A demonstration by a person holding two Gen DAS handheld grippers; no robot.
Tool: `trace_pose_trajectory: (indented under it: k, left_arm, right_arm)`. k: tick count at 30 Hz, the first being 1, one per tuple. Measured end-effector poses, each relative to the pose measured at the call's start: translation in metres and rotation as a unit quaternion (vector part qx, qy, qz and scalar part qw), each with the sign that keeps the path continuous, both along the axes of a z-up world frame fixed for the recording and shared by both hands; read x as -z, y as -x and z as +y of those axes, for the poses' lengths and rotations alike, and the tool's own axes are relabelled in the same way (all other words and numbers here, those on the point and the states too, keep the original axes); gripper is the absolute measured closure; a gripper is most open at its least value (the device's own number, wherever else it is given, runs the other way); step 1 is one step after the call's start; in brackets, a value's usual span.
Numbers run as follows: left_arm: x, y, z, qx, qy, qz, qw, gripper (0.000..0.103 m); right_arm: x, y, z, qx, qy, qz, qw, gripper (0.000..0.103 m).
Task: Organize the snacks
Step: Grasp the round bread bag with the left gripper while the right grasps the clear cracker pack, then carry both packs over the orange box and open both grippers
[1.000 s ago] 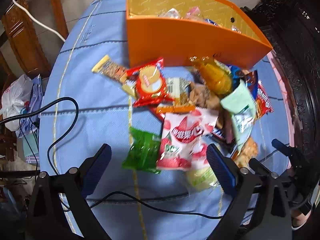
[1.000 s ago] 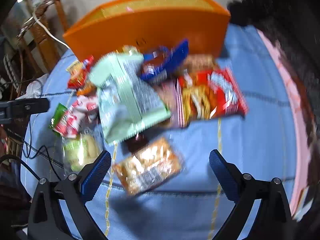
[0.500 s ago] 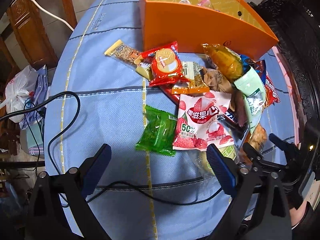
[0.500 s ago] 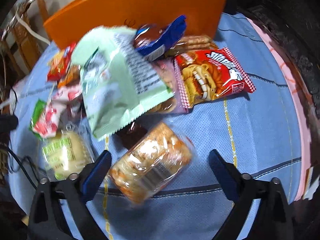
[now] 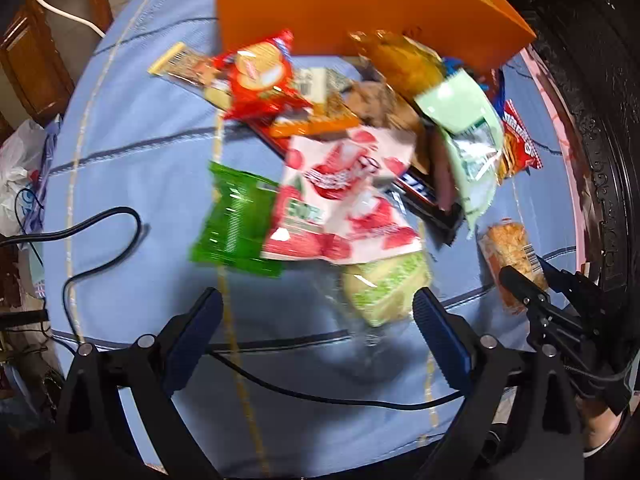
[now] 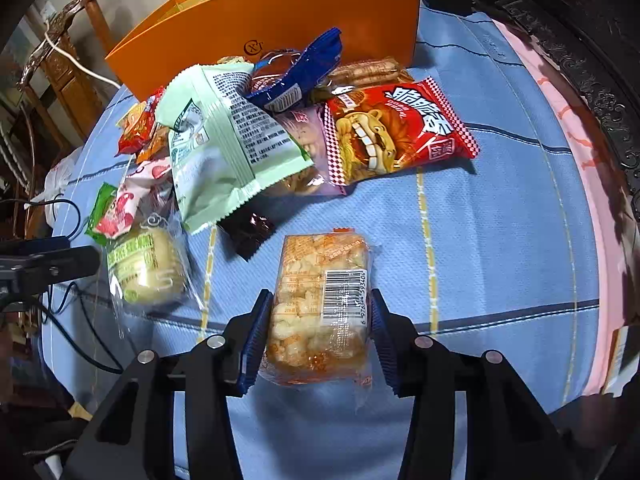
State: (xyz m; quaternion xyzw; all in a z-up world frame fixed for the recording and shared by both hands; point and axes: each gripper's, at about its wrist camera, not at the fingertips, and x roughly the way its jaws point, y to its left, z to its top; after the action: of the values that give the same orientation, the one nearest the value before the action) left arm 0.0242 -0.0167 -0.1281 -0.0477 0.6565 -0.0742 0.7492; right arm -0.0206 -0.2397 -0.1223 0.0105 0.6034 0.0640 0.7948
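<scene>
My right gripper (image 6: 320, 330) is shut on a clear-wrapped rice cracker pack (image 6: 320, 300) on the blue tablecloth; it also shows in the left wrist view (image 5: 514, 258). My left gripper (image 5: 316, 326) is open and empty, just short of a pale green bun in clear wrap (image 5: 384, 286). A pile of snacks lies ahead: a strawberry candy bag (image 5: 344, 196), a green packet (image 5: 236, 220), a red cracker pack (image 5: 260, 76), a mint green bag (image 6: 228, 140) and a red noodle snack bag (image 6: 396, 128). The orange box (image 6: 288, 16) stands behind the pile.
A black cable (image 5: 104, 240) loops over the cloth at the left and runs under my left gripper. Dark carved wooden furniture (image 6: 580, 40) borders the table's right side. A wooden chair (image 5: 36, 52) and a plastic bag (image 5: 16, 168) are off the left edge.
My right gripper has moved forward and closed on the rice cracker pack. My left gripper has moved closer to the snack pile, toward the green bun.
</scene>
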Motion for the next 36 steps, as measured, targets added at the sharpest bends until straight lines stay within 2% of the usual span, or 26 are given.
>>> trace_pose_trajectory:
  k: [5,9,12,13,15,16,20,21,22,23,24,27,30,33,36]
  left_arm:
    - [0.016,-0.005,-0.013,-0.044,0.01,0.031,0.9985,0.009]
    - [0.034,-0.008,-0.028,-0.089,0.012,0.062,0.994,0.009]
    - [0.046,-0.009,-0.037,-0.108,0.005,0.067,0.9918,0.009]
    - [0.05,-0.008,-0.039,-0.119,0.005,0.071,0.9903,0.009]
    - [0.055,-0.006,-0.041,-0.131,0.008,0.064,0.9893,0.008]
    - [0.055,-0.004,-0.046,-0.129,-0.002,0.05,0.9904,0.008]
    - [0.052,0.002,-0.058,-0.128,-0.018,0.023,0.9914,0.014]
    - [0.051,0.005,-0.058,-0.133,-0.021,0.02,0.9907,0.02]
    - [0.049,0.005,-0.063,-0.137,-0.023,0.018,0.9902,0.028]
    - [0.047,0.008,-0.063,-0.143,-0.025,0.016,0.9893,0.039]
    - [0.045,0.011,-0.058,-0.152,-0.019,0.015,0.9881,0.042]
    - [0.042,0.018,-0.052,-0.173,0.011,0.019,0.9847,0.046]
    - [0.036,0.029,-0.051,-0.174,0.029,0.014,0.9842,0.047]
    - [0.02,0.043,-0.053,-0.151,0.02,-0.007,0.9884,0.047]
    - [-0.003,0.054,-0.05,-0.147,0.012,-0.037,0.9884,0.047]
  right_arm:
    - [0.008,-0.004,-0.007,-0.038,0.001,0.012,0.999,0.056]
    - [0.017,-0.004,-0.015,-0.072,-0.003,0.032,0.997,0.056]
    - [0.019,-0.008,-0.018,-0.109,-0.006,0.036,0.993,0.055]
    - [0.021,-0.01,-0.017,-0.128,-0.002,0.038,0.991,0.053]
    - [0.027,-0.012,-0.018,-0.148,0.004,0.048,0.988,0.041]
    - [0.029,-0.012,-0.018,-0.151,0.008,0.053,0.987,0.032]
    - [0.033,-0.019,-0.017,-0.177,0.005,0.049,0.983,0.021]
    - [0.034,-0.019,-0.014,-0.185,0.008,0.048,0.982,0.021]
    - [0.034,-0.021,-0.011,-0.196,0.017,0.046,0.979,0.027]
    - [0.034,-0.023,-0.006,-0.209,0.031,0.041,0.977,0.047]
    - [0.031,-0.023,-0.004,-0.225,0.038,0.033,0.973,0.055]
    - [0.026,-0.027,-0.009,-0.226,0.013,0.04,0.973,0.056]
    - [0.019,-0.032,-0.016,-0.213,0.002,0.041,0.976,0.056]
    - [0.007,-0.033,-0.03,-0.197,-0.019,0.037,0.98,0.056]
    - [-0.01,-0.036,-0.042,-0.181,-0.04,0.028,0.982,0.056]
